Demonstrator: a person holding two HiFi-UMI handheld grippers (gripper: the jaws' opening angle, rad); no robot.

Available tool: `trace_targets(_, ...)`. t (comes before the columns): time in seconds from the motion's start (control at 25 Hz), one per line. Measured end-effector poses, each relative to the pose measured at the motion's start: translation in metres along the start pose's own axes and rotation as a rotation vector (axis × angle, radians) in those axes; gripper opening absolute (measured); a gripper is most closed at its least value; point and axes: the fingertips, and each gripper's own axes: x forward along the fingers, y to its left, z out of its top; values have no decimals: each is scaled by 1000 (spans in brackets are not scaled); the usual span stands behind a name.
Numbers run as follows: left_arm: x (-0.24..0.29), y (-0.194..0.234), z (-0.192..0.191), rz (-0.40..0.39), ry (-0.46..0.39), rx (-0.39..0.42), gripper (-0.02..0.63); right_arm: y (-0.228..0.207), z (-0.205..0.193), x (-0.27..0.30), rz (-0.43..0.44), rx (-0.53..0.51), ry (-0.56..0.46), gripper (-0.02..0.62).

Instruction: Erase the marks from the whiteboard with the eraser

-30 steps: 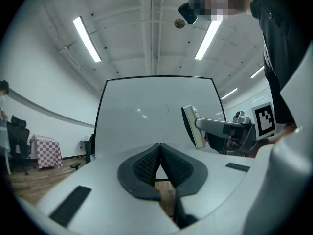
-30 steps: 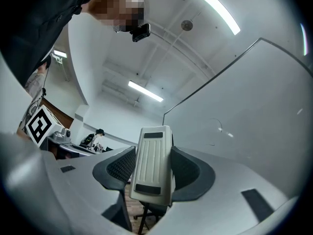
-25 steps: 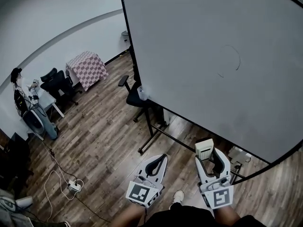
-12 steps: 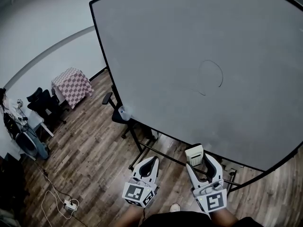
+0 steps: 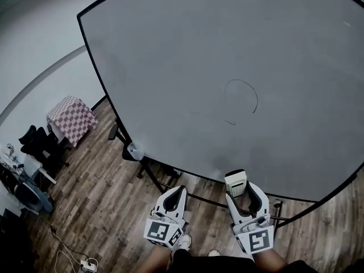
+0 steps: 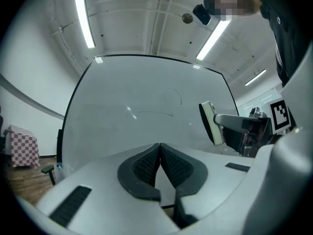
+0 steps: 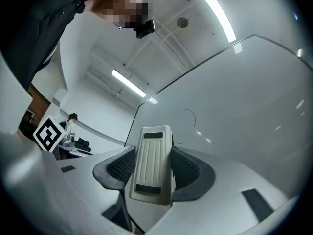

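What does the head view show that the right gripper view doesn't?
Only the head view shows the checkered table, the board's stand and the person's shoe. Only the right gripper view shows the ceiling lights overhead and, up close, the jaws pressed on both sides of the eraser. Both show the whiteboard, the curved mark on it, and the right gripper holding the eraser.
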Motion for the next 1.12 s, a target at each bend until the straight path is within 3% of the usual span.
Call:
trace_targets(0.32, 62, 17, 12, -175, -51, 24, 19, -28, -1, 38, -148, -73, -6, 247)
trace_targets(0.52, 99, 28, 31, -245, -91, -4, 20, -54, 0, 62, -275, -44, -25, 247)
trace_targets(0.84, 113, 34, 37, -356, -120, -17, 20, -69, 13, 82, -375, -159, -29, 247)
trace_targets(1.12, 118, 38, 43, -423, -139, -16, 20, -98, 51, 97, -494, -226, -66, 247)
